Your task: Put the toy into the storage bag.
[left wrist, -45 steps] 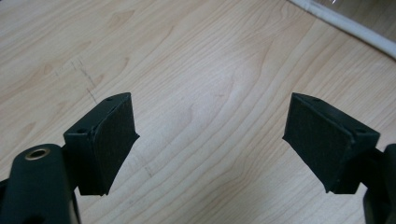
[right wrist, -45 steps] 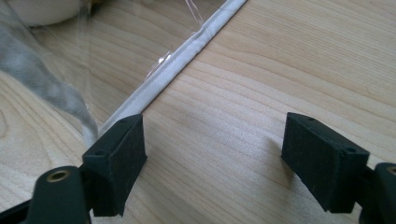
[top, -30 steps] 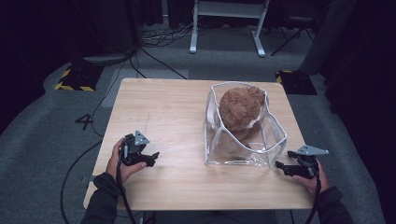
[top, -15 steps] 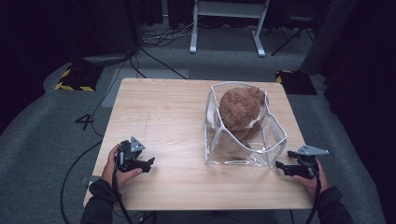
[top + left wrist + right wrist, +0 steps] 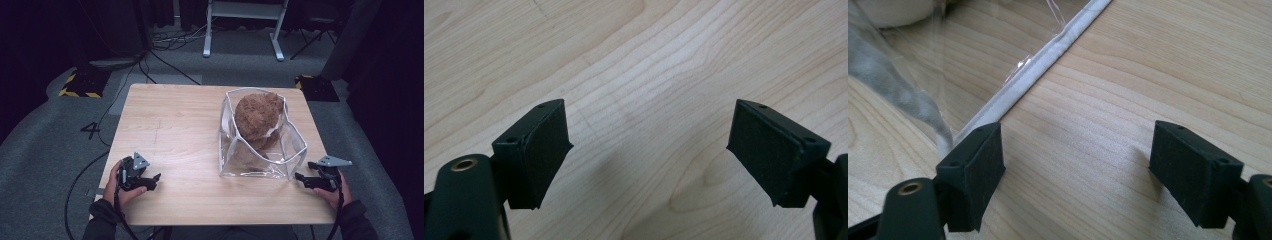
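Note:
A clear plastic bag [image 5: 280,145] with white edging stands open on the right half of the wooden table [image 5: 185,125], and a brown plush toy [image 5: 257,117] sits inside it. My left gripper [image 5: 152,181] rests near the table's front left corner, open, with bare wood between its pads [image 5: 546,150]. My right gripper [image 5: 301,179] is open at the front right, just off the bag's near corner. In the right gripper view the bag's white seam [image 5: 1048,65] runs past the left pad [image 5: 980,167], apart from it.
The table's front edge lies just behind both hands. Grey carpet surrounds the table, with cables [image 5: 150,65] trailing at the left, a metal stand base [image 5: 240,30] at the back and yellow-black floor markers [image 5: 77,87].
My left hand and gripper have drawn back toward the table's front left corner. The right gripper and the bag have stayed in place.

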{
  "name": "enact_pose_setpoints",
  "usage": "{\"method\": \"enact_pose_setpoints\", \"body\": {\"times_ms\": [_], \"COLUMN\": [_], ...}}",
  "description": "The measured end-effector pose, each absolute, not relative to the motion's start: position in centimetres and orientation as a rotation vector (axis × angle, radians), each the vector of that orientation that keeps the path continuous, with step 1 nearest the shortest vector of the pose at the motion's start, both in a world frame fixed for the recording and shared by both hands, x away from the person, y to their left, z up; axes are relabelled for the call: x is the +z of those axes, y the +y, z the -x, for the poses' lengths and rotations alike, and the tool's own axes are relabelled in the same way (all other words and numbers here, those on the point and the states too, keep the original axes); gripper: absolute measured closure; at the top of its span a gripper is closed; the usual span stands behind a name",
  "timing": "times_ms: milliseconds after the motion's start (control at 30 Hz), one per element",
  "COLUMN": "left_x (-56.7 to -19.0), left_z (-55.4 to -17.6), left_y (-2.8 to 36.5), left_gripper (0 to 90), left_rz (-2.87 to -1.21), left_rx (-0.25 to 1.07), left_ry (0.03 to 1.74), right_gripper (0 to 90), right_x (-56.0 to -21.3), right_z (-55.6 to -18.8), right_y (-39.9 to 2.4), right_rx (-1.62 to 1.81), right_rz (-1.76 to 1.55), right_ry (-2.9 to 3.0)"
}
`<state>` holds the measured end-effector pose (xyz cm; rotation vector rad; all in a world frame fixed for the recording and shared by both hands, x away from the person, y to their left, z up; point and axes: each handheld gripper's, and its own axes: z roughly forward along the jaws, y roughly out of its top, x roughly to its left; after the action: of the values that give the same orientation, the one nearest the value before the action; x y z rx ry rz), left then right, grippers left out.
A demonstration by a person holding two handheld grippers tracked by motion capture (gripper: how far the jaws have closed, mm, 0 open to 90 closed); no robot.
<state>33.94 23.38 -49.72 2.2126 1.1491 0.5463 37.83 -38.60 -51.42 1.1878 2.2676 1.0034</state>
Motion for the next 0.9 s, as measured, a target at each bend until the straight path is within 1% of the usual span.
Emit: {"method": "enact_pose_setpoints", "body": {"times_ms": [200, 533, 900], "left_x": [-50.0, -50.9, -51.7], "left_z": [-33.4, -32.7, -32.0], "left_y": [23.8, 24.7, 26.0], "left_gripper": [16.7, 16.7, 15.6], "left_rz": [-2.222, -2.185, -2.097], "left_rx": [0.537, 0.505, 0.453], "left_ry": [1.153, 1.191, 1.233], "right_gripper": [21.6, 21.6, 21.7], "right_x": [-51.4, -51.4, -51.4], "right_z": [-37.8, -37.8, -37.8], "right_y": [-38.6, -38.6, -38.6], "right_rx": [1.003, 1.003, 1.004], "right_rz": [-1.188, -1.187, -1.186], "right_ry": [2.268, 2.268, 2.269]}}
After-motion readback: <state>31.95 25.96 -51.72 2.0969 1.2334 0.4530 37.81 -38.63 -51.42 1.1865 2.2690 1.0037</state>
